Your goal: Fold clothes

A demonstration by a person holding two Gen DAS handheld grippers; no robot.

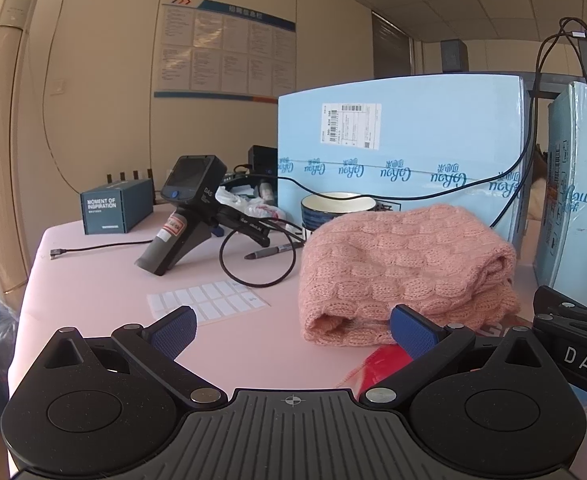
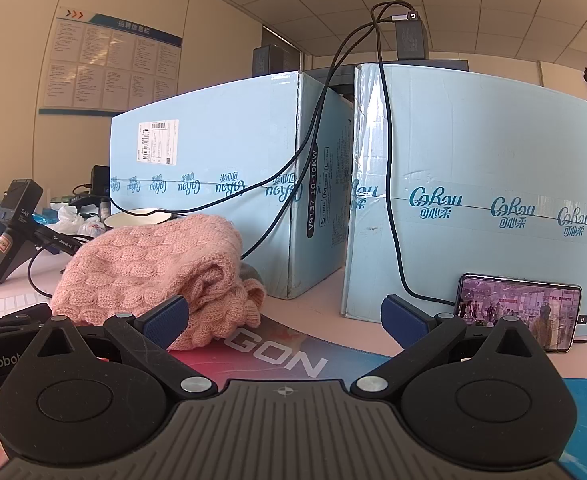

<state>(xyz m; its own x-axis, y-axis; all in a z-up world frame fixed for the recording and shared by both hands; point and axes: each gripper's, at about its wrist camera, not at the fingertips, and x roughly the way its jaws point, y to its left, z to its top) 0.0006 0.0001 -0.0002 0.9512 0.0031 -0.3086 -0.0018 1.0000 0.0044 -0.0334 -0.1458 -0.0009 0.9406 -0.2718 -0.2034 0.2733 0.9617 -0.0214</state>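
A pink cable-knit sweater (image 1: 405,272) lies folded in a thick bundle on the pink table (image 1: 105,288). It also shows in the right wrist view (image 2: 157,268), partly on a printed mat (image 2: 293,356). My left gripper (image 1: 293,330) is open and empty, just in front of the bundle, its right fingertip (image 1: 411,330) close to the sweater's front edge. My right gripper (image 2: 285,318) is open and empty, to the right of the bundle, its left fingertip (image 2: 167,320) in front of the sweater. The right gripper's body shows at the left wrist view's right edge (image 1: 573,332).
Two light blue cardboard boxes (image 2: 221,168) (image 2: 485,200) stand behind the sweater, cables draped over them. A phone (image 2: 517,308) leans on the right box. A bowl (image 1: 337,208), a pen (image 1: 273,251), a spare gripper on a stand (image 1: 185,212), a small blue box (image 1: 113,210) and a label sheet (image 1: 209,300) lie at the left.
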